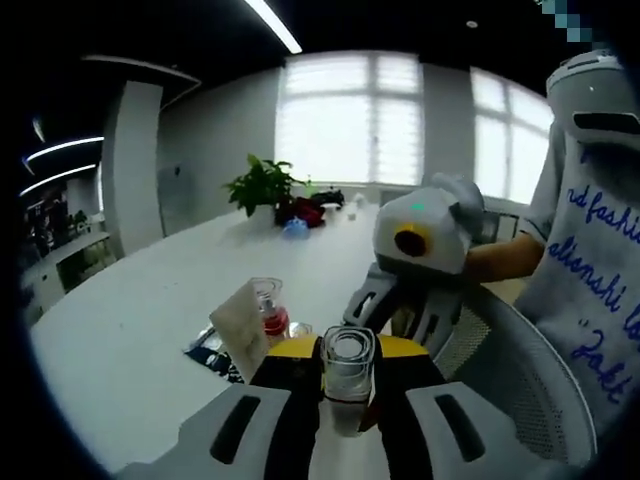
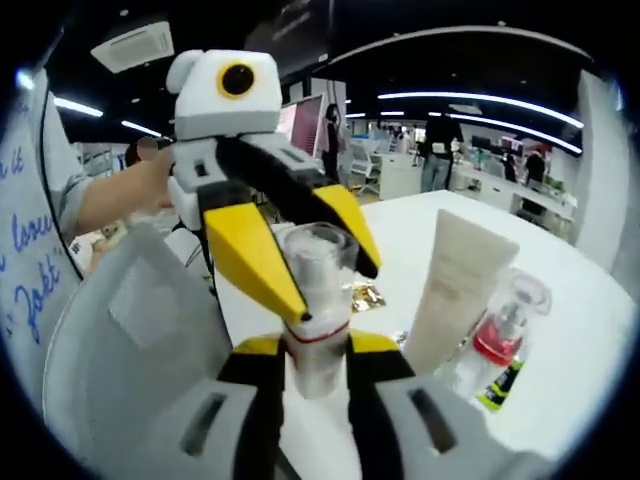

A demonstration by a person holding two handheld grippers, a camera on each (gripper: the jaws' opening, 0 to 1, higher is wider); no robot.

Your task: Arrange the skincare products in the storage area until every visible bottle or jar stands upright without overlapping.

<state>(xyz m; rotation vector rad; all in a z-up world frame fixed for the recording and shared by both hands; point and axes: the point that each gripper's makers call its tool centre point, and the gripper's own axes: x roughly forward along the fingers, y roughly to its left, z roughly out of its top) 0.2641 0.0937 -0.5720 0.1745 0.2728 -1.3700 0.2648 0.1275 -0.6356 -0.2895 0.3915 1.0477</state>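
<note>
While both my left gripper (image 1: pixel 345 400) and right gripper (image 2: pixel 315 375) clamp one clear bottle (image 2: pixel 315 300), one cream tube (image 2: pixel 455 290) and one red-filled bottle (image 2: pixel 500 340) stand beside it on the tabletop (image 2: pixel 560 330).

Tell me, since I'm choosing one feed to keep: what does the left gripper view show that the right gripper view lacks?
Left gripper view alone: a potted plant far down the table, bright windows, the right gripper from outside.
Right gripper view alone: the left gripper closed on the bottle's cap, an office with people standing behind.
Both: the clear bottle held between the two grippers, the cream tube, the red-filled bottle, the white table.
</note>
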